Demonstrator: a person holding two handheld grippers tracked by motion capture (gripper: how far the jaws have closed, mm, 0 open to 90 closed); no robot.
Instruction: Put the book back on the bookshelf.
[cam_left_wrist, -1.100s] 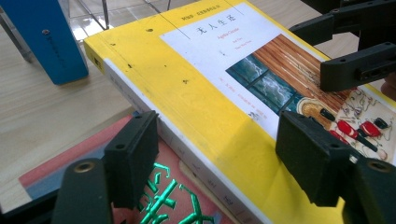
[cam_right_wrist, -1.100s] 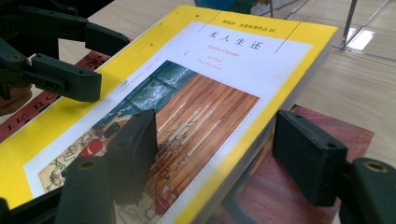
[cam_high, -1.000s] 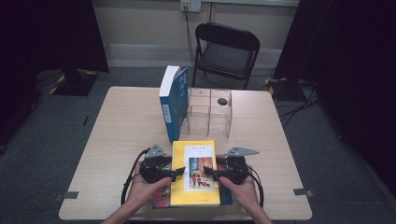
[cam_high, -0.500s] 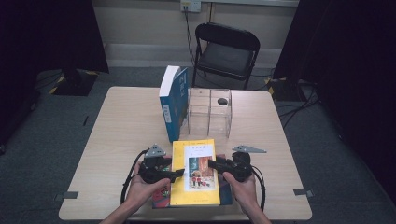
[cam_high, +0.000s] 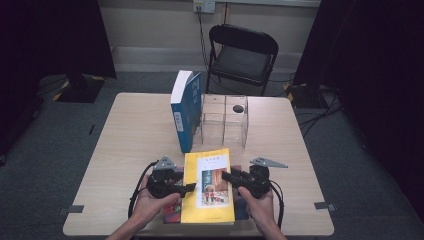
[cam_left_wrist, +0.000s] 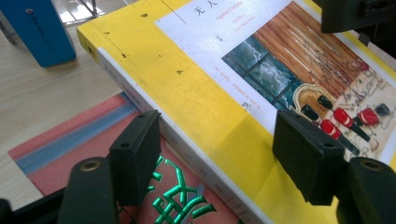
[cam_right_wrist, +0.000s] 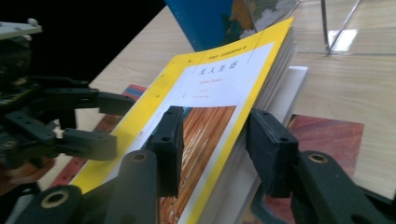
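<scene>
The yellow book (cam_high: 207, 187) lies between both grippers. The left gripper (cam_high: 187, 188), at its 9 o'clock edge, straddles the spine, jaws just closing, not pressing. The right gripper (cam_high: 226, 176), at 3 o'clock, clamps the page edge.

Lighting's pretty uneven here. In the high view the table (cam_high: 130, 135) is lit evenly from above, while the room's edges drop into near black. It's a bit soft overall and shadows are faint. The gripper views are brighter: there's white glare on the clear box (cam_right_wrist: 343, 39), and the black jaws up close look blurry with some wide-angle stretch at the borders.
</scene>
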